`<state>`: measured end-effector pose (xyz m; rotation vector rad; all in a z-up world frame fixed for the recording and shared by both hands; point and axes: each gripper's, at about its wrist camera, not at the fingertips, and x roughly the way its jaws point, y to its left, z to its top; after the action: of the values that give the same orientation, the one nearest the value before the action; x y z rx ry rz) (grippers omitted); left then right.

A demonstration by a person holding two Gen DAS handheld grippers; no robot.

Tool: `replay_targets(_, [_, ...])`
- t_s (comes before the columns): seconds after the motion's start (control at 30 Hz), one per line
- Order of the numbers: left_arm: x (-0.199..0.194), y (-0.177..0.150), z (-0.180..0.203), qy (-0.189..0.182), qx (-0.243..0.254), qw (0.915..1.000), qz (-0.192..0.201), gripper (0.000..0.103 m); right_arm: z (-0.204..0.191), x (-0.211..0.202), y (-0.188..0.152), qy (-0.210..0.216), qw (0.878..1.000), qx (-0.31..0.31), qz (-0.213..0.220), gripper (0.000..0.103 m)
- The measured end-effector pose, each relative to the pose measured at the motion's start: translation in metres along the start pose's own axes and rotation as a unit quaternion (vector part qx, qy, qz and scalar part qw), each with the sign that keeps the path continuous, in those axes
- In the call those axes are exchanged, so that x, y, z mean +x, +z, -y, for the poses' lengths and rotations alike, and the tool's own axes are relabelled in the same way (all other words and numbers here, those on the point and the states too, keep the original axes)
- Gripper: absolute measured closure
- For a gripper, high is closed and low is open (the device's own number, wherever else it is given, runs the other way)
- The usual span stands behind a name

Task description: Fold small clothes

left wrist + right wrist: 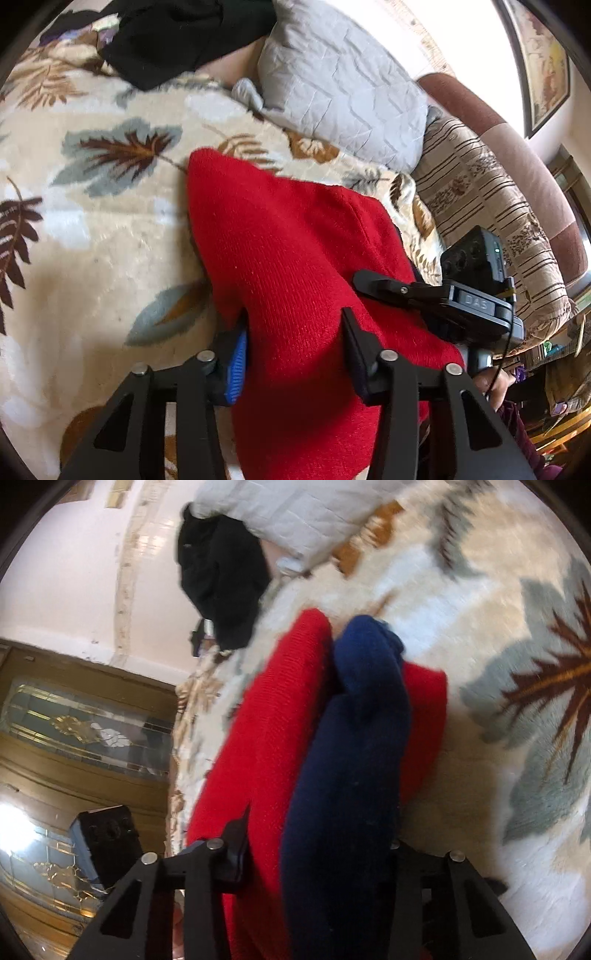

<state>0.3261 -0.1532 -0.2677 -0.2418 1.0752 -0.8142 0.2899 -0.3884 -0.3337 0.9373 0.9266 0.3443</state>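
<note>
A red knitted garment (pixel 280 258) hangs over the leaf-patterned blanket (pixel 92 229). My left gripper (pixel 291 354) is shut on its near edge; cloth fills the gap between the fingers. In the right wrist view the same red garment (pixel 266 738) shows with a navy blue part (pixel 354 738) lying over it. My right gripper (pixel 317 853) is shut on the red and navy cloth, which hides its right finger. The right gripper's body (pixel 443 295) shows in the left view at the garment's right edge.
A grey quilted pillow (pixel 340 85) and a black garment (pixel 177 40) lie at the far side of the blanket. A striped brown cover (pixel 491 221) and a padded headboard (pixel 517 147) are on the right. A wooden glass-panelled cabinet (pixel 85 731) stands beyond the bed edge.
</note>
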Motion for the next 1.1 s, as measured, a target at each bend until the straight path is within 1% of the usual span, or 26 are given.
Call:
replay_targets(0.1, [-0.017,0.002,0.005,0.004,0.016,0.9996,0.023,0.059,-0.018,-0.002,-0.005,0.005,1.000,-0.018,0.008,0.058])
replay_targets(0.17, [-0.038,0.000,0.009,0.009,0.028,0.9985,0.046,0.059,-0.029,-0.001,-0.010,0.018,0.999,-0.028,0.011,0.058])
replay_targets(0.23, [-0.054,-0.003,0.010,0.022,0.039,0.9971,0.061,0.059,-0.042,0.001,-0.015,0.040,0.998,-0.039,0.013,0.058])
replay_targets(0.3, [-0.070,-0.010,0.008,0.042,0.049,0.9955,0.070,0.059,-0.052,0.004,-0.023,0.050,0.997,-0.050,0.012,0.058])
replay_targets(0.37, [-0.076,-0.017,0.002,0.059,0.045,0.9951,0.066,0.059,-0.056,0.013,-0.030,0.050,0.997,-0.056,0.000,0.058])
replay_targets(0.43, [-0.071,-0.028,-0.010,0.087,0.037,0.9945,0.045,0.058,-0.051,0.026,-0.036,0.034,0.998,-0.048,-0.021,0.058])
replay_targets(0.47, [-0.063,-0.035,-0.017,0.108,0.031,0.9934,0.023,0.057,-0.045,0.035,-0.041,0.014,0.998,-0.039,-0.038,0.058])
replay_targets(0.5, [-0.057,-0.038,-0.021,0.124,0.028,0.9918,0.008,0.053,-0.041,0.040,-0.044,-0.004,0.998,-0.036,-0.046,0.058])
replay_targets(0.53, [-0.052,-0.043,-0.024,0.143,0.030,0.9892,0.002,0.047,-0.040,0.042,-0.049,-0.037,0.997,-0.046,-0.049,0.055])
replay_targets(0.57, [-0.053,-0.047,-0.023,0.150,0.039,0.9879,0.009,0.046,-0.043,0.040,-0.053,-0.058,0.995,-0.065,-0.045,0.054])
replay_targets(0.6, [-0.055,-0.048,-0.019,0.157,0.048,0.9864,0.012,0.046,-0.049,0.035,-0.056,-0.068,0.994,-0.077,-0.039,0.051])
replay_targets(0.63, [-0.059,-0.047,-0.013,0.170,0.059,0.9835,0.018,0.045,-0.054,0.029,-0.058,-0.084,0.992,-0.088,-0.032,0.046])
replay_targets(0.67, [-0.065,-0.048,-0.006,0.185,0.074,0.9795,0.030,0.044,-0.061,0.020,-0.062,-0.103,0.989,-0.105,-0.019,0.045])
replay_targets(0.7, [-0.072,-0.049,0.001,0.202,0.087,0.9745,0.046,0.041,-0.068,0.012,-0.066,-0.119,0.985,-0.122,-0.004,0.045])
replay_targets(0.73, [-0.077,-0.051,0.005,0.211,0.092,0.9715,0.057,0.037,-0.075,0.003,-0.072,-0.134,0.981,-0.141,0.015,0.044])
replay_targets(0.83, [-0.099,-0.054,0.024,0.238,0.099,0.9619,0.091,0.029,-0.088,-0.027,-0.091,-0.159,0.972,-0.163,0.058,0.044])
replay_targets(0.87, [-0.107,-0.057,0.031,0.252,0.101,0.9568,0.105,0.027,-0.095,-0.038,-0.099,-0.168,0.967,-0.176,0.072,0.045])
replay_targets(0.9, [-0.114,-0.058,0.035,0.268,0.101,0.9513,0.115,0.023,-0.103,-0.045,-0.100,-0.177,0.963,-0.187,0.080,0.044])
replay_targets(0.93, [-0.124,-0.063,0.042,0.292,0.100,0.9425,0.127,0.021,-0.112,-0.053,-0.107,-0.194,0.955,-0.205,0.092,0.045])
replay_targets(0.97, [-0.130,-0.066,0.046,0.308,0.101,0.9366,0.134,0.021,-0.123,-0.063,-0.116,-0.212,0.946,-0.224,0.103,0.045])
replay_targets(1.0, [-0.138,-0.071,0.052,0.326,0.103,0.9291,0.142,0.021,-0.132,-0.064,-0.116,-0.220,0.941,-0.232,0.108,0.045])
replay_targets(1.03, [-0.143,-0.074,0.056,0.338,0.103,0.9241,0.146,0.020,-0.142,-0.073,-0.125,-0.232,0.935,-0.244,0.114,0.044])
replay_targets(1.1, [-0.154,-0.083,0.065,0.365,0.100,0.9130,0.151,0.018,-0.155,-0.089,-0.142,-0.244,0.928,-0.253,0.122,0.044])
